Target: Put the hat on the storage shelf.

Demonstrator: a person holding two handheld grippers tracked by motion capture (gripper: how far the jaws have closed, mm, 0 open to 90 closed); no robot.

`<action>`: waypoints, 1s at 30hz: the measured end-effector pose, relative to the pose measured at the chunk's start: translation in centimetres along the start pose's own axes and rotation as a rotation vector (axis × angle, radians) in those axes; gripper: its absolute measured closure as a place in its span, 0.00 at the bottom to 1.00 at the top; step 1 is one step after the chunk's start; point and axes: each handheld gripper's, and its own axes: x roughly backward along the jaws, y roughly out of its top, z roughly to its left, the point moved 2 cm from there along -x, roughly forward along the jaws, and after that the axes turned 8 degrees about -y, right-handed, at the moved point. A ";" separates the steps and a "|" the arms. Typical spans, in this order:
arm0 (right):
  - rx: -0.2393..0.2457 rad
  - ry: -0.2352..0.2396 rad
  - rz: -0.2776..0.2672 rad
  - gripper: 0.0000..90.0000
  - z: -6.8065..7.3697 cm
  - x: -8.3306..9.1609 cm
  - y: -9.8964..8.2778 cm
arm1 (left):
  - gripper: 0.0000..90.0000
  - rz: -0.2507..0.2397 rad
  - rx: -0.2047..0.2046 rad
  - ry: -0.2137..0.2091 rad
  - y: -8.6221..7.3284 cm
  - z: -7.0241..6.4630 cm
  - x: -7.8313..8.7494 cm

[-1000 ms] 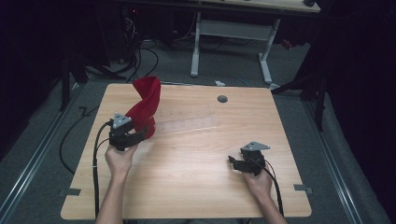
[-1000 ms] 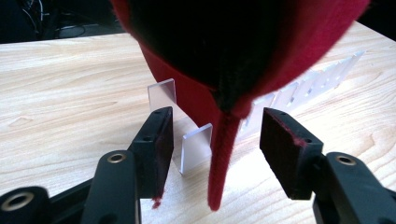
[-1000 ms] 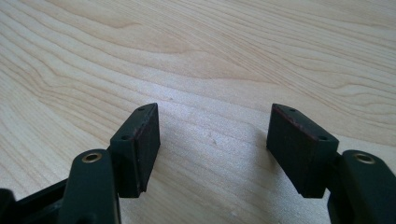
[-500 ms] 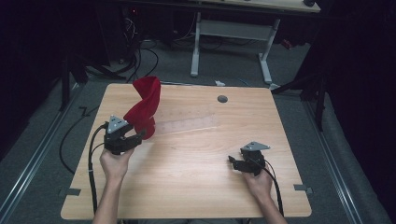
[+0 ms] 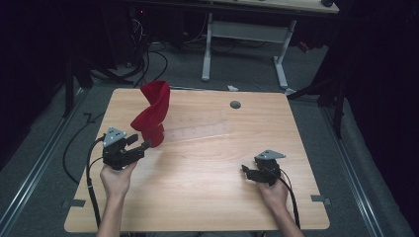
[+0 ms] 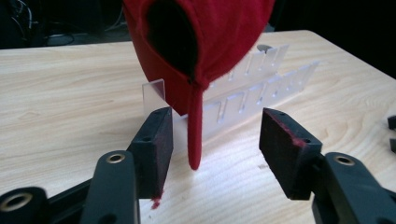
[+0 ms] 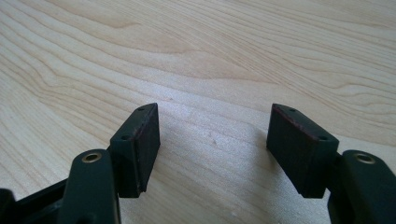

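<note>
We note a wooden table (image 5: 197,197) as landmark. A small grey round disc (image 5: 235,104) lies on it near its far edge. Beyond the far edge stands a white-legged desk frame (image 5: 244,37); black cables (image 5: 148,57) trail on the floor off its far-left corner.

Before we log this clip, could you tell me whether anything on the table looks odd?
The red cap stands perched on the clear slotted rack, its strap dangling loose toward the table.
</note>
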 end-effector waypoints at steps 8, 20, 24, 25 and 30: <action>-0.003 0.001 0.002 0.39 0.0 0.0 0.0 | 0.46 0.006 -0.007 0.003 -0.7 -0.3 0.8; -0.003 0.000 0.002 0.39 0.0 0.0 0.0 | 0.50 0.007 -0.045 -0.049 -2.1 -1.3 2.3; -0.001 0.000 0.001 0.39 0.0 0.0 0.0 | 0.50 0.038 -0.031 -0.058 -2.5 -1.6 2.5; -0.001 0.000 0.001 0.39 0.0 0.0 0.0 | 0.51 0.044 -0.026 -0.065 -2.6 -1.7 2.5; -0.002 0.000 0.001 0.39 0.0 0.0 0.0 | 0.53 0.062 -0.032 -0.072 -3.4 -2.0 2.8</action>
